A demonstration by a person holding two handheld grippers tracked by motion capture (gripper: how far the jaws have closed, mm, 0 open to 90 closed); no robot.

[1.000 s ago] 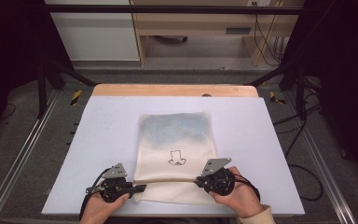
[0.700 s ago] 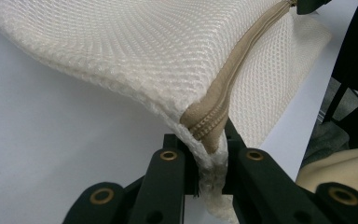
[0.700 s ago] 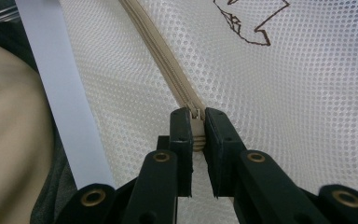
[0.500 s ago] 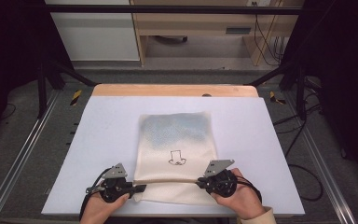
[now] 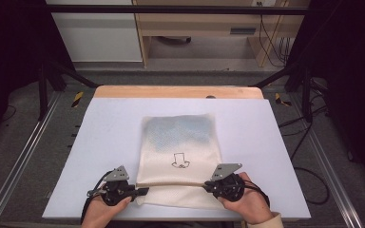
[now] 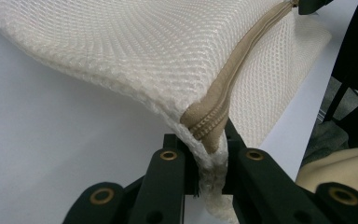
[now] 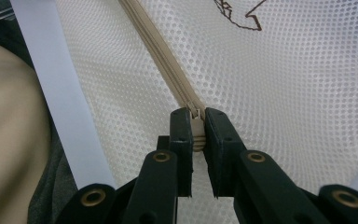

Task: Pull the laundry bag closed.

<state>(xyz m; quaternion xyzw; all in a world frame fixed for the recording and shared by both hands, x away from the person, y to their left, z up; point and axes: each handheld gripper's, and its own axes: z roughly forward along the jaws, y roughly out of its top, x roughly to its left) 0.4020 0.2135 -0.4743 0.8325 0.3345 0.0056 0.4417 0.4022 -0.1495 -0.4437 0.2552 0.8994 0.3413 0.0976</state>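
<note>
left gripper (image 6: 205, 154): jaws closed tight on the left end of the tan zipper (image 6: 233, 79), mesh edge bunched between the pads. right gripper (image 7: 196, 135): jaws clamped on the zipper's right end, tape pinched between the pads. zipper stretched in a line between the two grippers, seen from above running across the near part of the bag. cream mesh laundry bag (image 5: 180, 142): flat on the tabletop (image 5: 266, 142), centred, near edge close to the front rim, small dark outline drawing printed on the upper face, bluish contents showing through the far half. corner by the left gripper lifted slightly off the surface. left hand (image 5: 105, 213) and right hand (image 5: 247, 204) at the front edge, one behind each gripper. wooden strip along the far edge of the tabletop; cables on the floor to the right.
</note>
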